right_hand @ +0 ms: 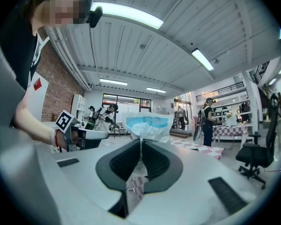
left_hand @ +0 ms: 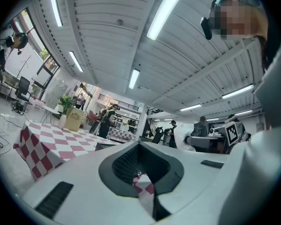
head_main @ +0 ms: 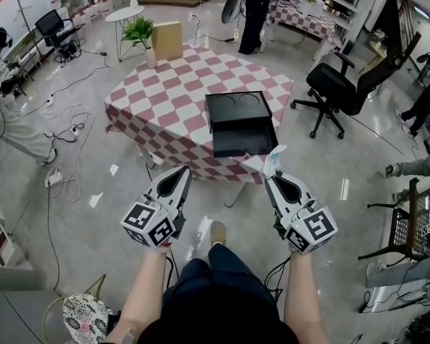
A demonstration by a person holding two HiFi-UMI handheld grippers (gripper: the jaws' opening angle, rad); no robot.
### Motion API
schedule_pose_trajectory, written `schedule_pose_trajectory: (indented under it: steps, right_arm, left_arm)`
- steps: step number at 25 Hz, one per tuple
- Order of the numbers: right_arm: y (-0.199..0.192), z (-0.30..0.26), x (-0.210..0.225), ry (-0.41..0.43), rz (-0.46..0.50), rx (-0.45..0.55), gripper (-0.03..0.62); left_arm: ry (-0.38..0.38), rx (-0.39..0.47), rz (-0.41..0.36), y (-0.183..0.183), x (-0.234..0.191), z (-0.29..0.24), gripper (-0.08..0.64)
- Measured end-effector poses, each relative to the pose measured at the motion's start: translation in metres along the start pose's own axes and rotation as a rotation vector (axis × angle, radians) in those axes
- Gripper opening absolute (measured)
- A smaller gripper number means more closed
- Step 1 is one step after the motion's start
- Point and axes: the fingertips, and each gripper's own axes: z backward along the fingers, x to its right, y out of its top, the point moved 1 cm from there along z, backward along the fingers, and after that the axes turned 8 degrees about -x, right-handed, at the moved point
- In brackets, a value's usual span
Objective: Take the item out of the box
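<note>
The black box [head_main: 240, 124] lies open on the table with the red-and-white checked cloth [head_main: 165, 99], near its front edge. I stand back from the table with both grippers held level over the floor. My right gripper [head_main: 269, 174] is shut on a white and blue packet [head_main: 275, 159], which sticks up from its tips; in the right gripper view the packet [right_hand: 147, 125] is pinched at its lower edge in the gripper [right_hand: 140, 142]. My left gripper [head_main: 185, 169] is shut with nothing in it, and its tips meet in the left gripper view [left_hand: 139, 144].
A potted plant [head_main: 138, 31] and a tan box [head_main: 166, 40] stand at the table's far side. A black office chair [head_main: 340, 84] is to the right, a wire rack [head_main: 408, 224] further right. Cables [head_main: 64, 120] lie on the floor at left, near a person [head_main: 7, 113].
</note>
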Motion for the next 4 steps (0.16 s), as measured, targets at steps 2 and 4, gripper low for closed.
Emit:
schedule_pose_trajectory:
  steps: [2,4]
  right_arm:
    - [-0.0007,0.0008,-0.0002,0.0,-0.001,0.002,0.018]
    - [-0.0021,0.0017,-0.0001,0.0,-0.005,0.002,0.018]
  left_arm:
    - [-0.001,0.0,0.001,-0.0017,0.0002,-0.0003,0.0]
    - [-0.002,0.0,0.001,-0.0039,0.0,-0.0008,0.0]
